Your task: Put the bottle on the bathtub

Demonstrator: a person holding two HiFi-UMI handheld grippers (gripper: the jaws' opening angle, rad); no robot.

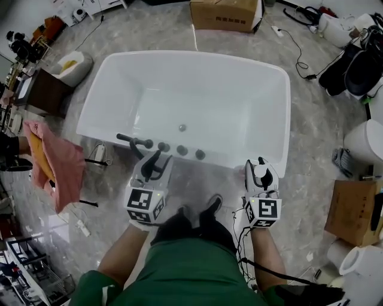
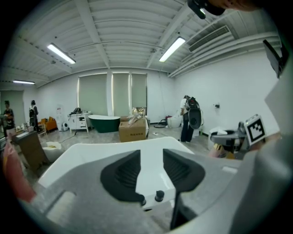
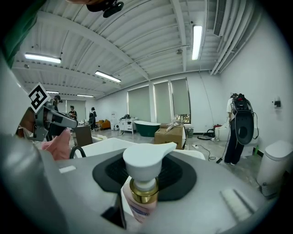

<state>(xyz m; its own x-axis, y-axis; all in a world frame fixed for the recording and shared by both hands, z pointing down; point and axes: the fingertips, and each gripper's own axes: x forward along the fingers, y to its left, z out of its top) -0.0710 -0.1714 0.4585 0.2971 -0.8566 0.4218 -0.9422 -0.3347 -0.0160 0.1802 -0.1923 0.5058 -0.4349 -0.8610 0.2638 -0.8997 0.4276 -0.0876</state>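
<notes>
The white bathtub (image 1: 281, 119) lies in front of me, with black tap fittings (image 1: 182, 150) along its near rim. My right gripper (image 1: 261, 171) hangs over the near right corner of the rim. It is shut on a pump bottle (image 3: 142, 183) that has a white pump head, a gold collar and a pale pink label. The bottle stands upright between the pads and is mostly hidden in the head view. My left gripper (image 1: 152, 160) hovers by the black handle (image 1: 134, 141). Its jaws are apart with nothing between them, and the knobs (image 2: 159, 195) show below the gap.
A cardboard box (image 1: 224, 13) sits beyond the tub. A pink towel (image 1: 60, 167) hangs at the left. White fixtures (image 1: 365, 140) and another box (image 1: 353, 212) crowd the right side. Cables run over the floor. A dark green tub (image 2: 104, 123) stands far off.
</notes>
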